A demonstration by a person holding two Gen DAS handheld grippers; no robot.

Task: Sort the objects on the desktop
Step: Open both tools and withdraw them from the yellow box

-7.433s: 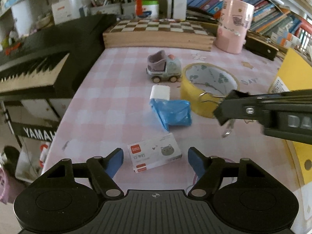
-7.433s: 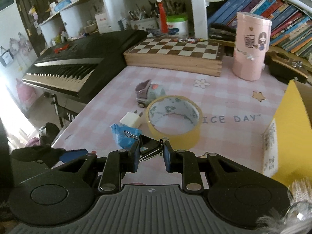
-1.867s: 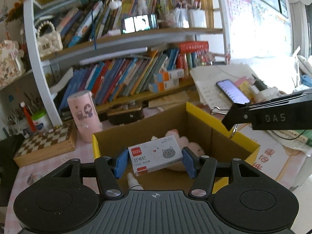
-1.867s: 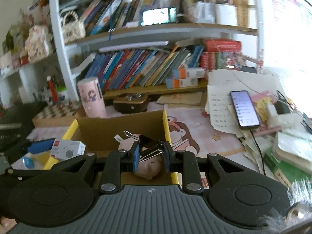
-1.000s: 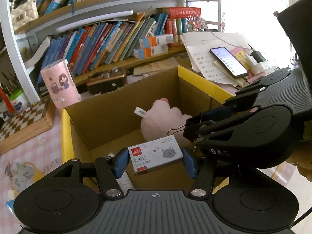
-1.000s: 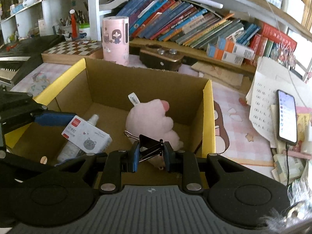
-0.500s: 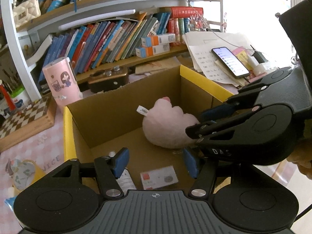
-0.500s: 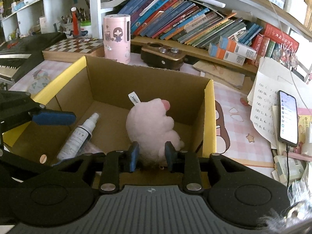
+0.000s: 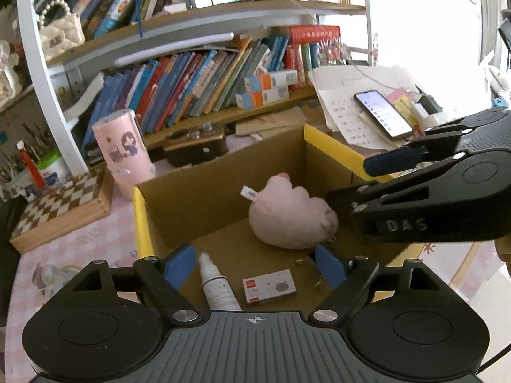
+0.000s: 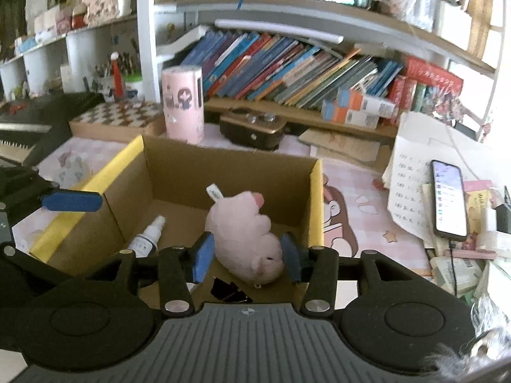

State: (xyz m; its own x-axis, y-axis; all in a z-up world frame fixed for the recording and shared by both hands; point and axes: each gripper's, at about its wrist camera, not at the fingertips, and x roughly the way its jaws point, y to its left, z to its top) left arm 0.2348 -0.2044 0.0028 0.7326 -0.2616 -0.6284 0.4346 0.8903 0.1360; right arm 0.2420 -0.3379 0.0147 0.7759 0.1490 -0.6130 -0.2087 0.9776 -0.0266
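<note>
Your left hand-held gripper point(image 9: 255, 263) hangs over the cardboard box point(image 9: 204, 191), jaws just spread wide and empty; the staple box point(image 9: 269, 286) lies on the box floor below them. Your right hand-held gripper point(image 10: 244, 253), jaws just parted and empty, hangs over the binder clip point(image 10: 228, 289) lying below, beside the pink plush point(image 10: 246, 236).

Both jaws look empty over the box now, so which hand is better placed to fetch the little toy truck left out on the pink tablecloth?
Probably the left. The left gripper sits on the cardboard box's side nearest the toy truck, its jaws open and empty. The right gripper, jaws also open, hangs over the plush toy at the box's far side.
</note>
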